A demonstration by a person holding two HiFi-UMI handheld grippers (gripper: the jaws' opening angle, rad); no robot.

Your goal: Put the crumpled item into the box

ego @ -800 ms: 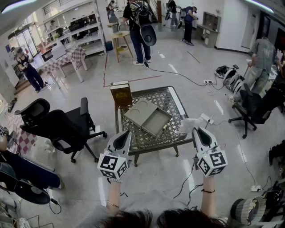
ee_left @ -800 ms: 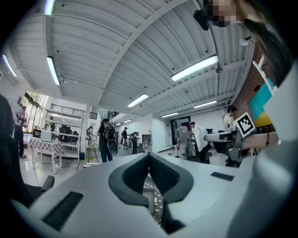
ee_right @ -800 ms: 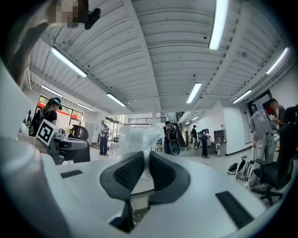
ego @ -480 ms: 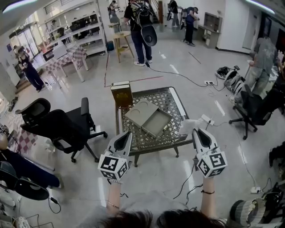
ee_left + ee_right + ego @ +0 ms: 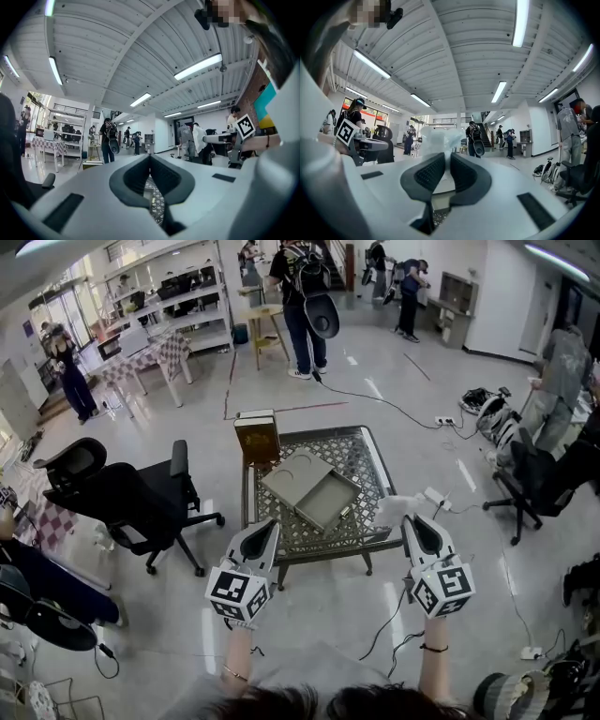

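- Carrying is the step in hand, as I judge it: the right gripper [image 5: 410, 519] has its jaws closed on the crumpled item [image 5: 396, 505], a pale, translucent lump standing up from between the pads.
- Crumpled item: at the near right corner of the table [image 5: 373, 457], about over its edge and not yet above the box.
- Box [image 5: 312, 487]: grey and shallow, lid laid open, near the middle of the table. Nothing is seen inside it.
- Left gripper [image 5: 269, 525]: jaws together with nothing between them, held level at the table's near edge, left side.
- Next move, as judged: bring the right gripper forward and leftward over the table until the crumpled item is above the open box, lower it, then part the jaws. So light a thing may cling or drift, so release low.
- Surface: metal lattice top with a pale rim. A brown carton [image 5: 256, 438] is at the table's far left corner.
- Room: a wide hall with a glossy grey floor [image 5: 309, 615].
- Left of the table: a black chair [image 5: 131, 507].
- Beyond the table: a cable [image 5: 375, 395] on the floor.
- Well beyond the table: shelving [image 5: 173, 310] and several people [image 5: 302, 296].
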